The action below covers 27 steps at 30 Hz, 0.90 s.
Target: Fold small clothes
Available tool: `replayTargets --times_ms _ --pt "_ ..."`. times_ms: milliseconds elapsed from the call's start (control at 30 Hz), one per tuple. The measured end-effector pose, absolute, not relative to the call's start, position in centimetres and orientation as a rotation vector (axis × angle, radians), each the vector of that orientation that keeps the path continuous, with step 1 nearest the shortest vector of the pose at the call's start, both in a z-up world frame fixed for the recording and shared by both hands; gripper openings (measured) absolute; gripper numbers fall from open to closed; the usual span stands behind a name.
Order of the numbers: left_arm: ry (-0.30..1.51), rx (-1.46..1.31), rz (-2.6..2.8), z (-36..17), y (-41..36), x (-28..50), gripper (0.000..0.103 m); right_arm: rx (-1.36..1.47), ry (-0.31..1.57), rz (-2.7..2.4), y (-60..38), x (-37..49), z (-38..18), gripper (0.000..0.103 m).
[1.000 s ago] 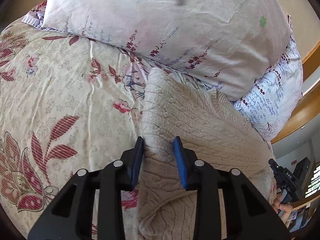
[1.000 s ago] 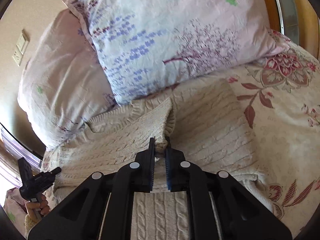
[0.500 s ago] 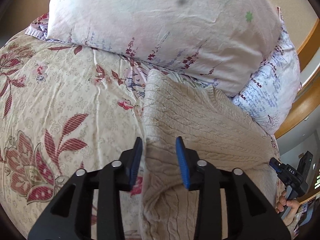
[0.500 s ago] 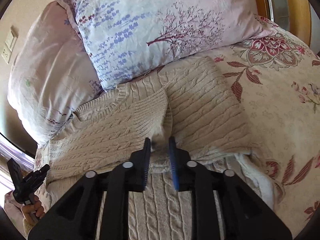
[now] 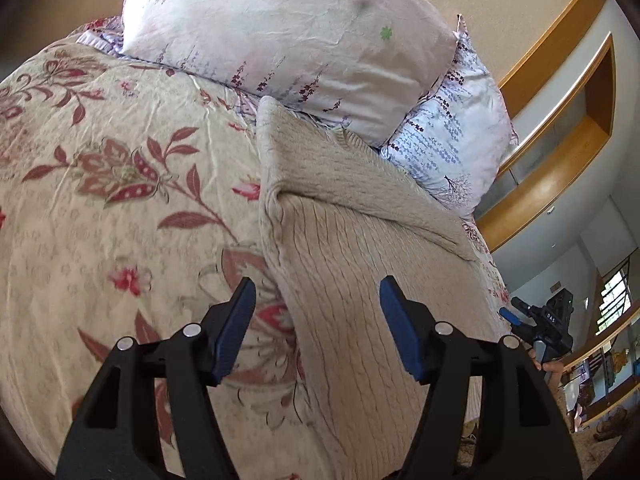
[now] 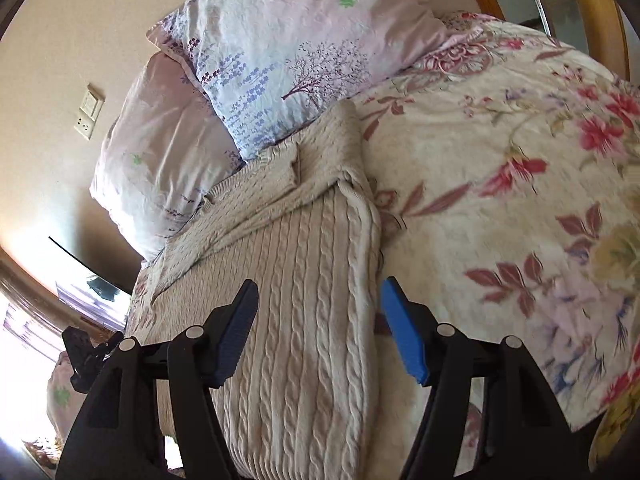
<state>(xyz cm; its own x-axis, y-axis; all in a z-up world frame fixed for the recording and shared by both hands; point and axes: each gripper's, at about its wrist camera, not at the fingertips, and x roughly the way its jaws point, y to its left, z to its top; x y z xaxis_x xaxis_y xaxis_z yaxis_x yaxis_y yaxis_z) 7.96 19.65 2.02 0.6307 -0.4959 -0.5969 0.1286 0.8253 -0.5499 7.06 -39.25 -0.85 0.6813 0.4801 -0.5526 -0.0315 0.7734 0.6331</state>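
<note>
A cream cable-knit sweater (image 5: 344, 240) lies on the flowered bedspread (image 5: 100, 208), both sleeves folded in across its chest. In the left wrist view my left gripper (image 5: 316, 300) hovers over the sweater's left edge, jaws opening, nothing pressed between the blue pads. The same sweater (image 6: 304, 280) fills the middle of the right wrist view. There my right gripper (image 6: 318, 300) hangs above the sweater's right edge, jaws opening and free of the knit. The right gripper (image 5: 540, 320) also shows at the far right of the left wrist view, in a person's hand.
Two flowered pillows (image 5: 288, 28) (image 6: 288, 48) lean at the head of the bed, touching the sweater's collar end. A wooden bed frame (image 5: 560, 160) runs along the right. Bedspread (image 6: 500, 168) stretches out to the right of the sweater.
Both grippers let go of the folded-in sleeves, opened wide and drew back toward the sweater's lower part. The sleeves stay lying across the chest.
</note>
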Motion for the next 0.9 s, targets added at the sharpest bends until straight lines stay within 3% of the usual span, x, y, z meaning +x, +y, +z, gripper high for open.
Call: replayTargets --times_ms 467,700,900 --pt "0.895 -0.58 -0.425 -0.5 17.6 2.0 0.059 0.696 0.846 0.385 -38.6 2.5 -3.9 0.036" --pt "0.93 -0.667 -0.51 -1.4 16.7 -0.6 0.037 0.756 0.865 0.493 -38.1 1.1 -4.9 0.023" --pt "0.964 -0.681 -0.557 -1.9 15.6 -1.4 0.03 0.712 0.894 0.592 -36.8 -0.1 -5.0 0.017"
